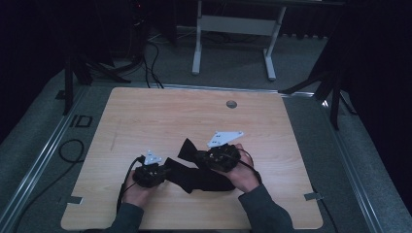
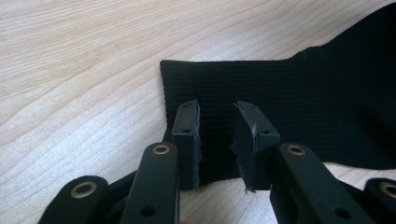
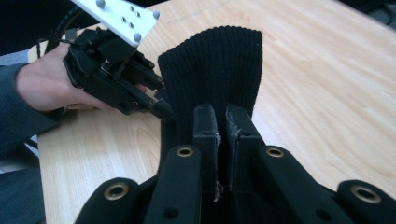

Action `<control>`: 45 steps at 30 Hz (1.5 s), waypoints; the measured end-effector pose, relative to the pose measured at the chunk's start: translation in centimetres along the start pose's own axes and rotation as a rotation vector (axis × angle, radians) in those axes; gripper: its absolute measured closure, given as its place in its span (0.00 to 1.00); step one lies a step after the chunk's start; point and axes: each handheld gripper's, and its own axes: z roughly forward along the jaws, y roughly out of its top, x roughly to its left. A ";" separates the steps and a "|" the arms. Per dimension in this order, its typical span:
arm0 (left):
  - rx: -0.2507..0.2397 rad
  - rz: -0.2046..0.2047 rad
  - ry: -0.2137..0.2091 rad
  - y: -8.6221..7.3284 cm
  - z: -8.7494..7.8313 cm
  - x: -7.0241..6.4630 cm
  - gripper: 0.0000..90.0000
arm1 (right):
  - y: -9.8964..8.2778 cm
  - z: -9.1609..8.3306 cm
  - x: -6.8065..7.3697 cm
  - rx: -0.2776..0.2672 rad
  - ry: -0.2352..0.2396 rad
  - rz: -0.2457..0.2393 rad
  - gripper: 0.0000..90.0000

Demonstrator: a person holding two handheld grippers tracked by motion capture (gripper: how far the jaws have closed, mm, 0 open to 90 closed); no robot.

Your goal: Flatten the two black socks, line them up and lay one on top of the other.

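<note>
A black ribbed knitted cloth (image 1: 194,177) lies on the wooden table (image 1: 145,121) near its front edge. My right gripper (image 3: 222,112) is shut on a fold of the cloth (image 3: 215,60), which stands up from the jaws with its ribbed end pointing away. My left gripper (image 2: 217,109) is open, its jaws a finger's width apart above the cloth's (image 2: 303,88) flat left end; the pads do not press on it. In the high view the left gripper (image 1: 163,174) sits at the cloth's left end and the right gripper (image 1: 201,158) over its middle. The right gripper view shows the left gripper (image 3: 161,105) touching the cloth's edge.
A round grommet hole (image 1: 231,104) sits near the table's far edge. Bare wood spreads behind and to both sides of the cloth. Behind the table stands a white-legged frame (image 1: 197,43); cables (image 1: 73,150) lie on the floor at the left.
</note>
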 end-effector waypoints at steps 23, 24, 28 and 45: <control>0.022 -0.119 0.029 -0.6 -1.0 2.2 0.93 | -0.5 8.4 1.5 0.178 -0.001 0.116 0.93; 0.029 -0.122 0.031 -0.6 -0.9 2.2 0.94 | -0.6 8.7 1.6 0.186 0.001 0.120 0.93; 0.031 -0.126 0.024 -0.7 -0.8 2.1 0.96 | -1.3 10.2 2.0 0.227 0.003 0.129 0.93; -0.066 -0.025 -0.019 0.2 -2.3 0.3 0.96 | -2.6 12.8 2.5 0.288 -0.013 0.125 0.91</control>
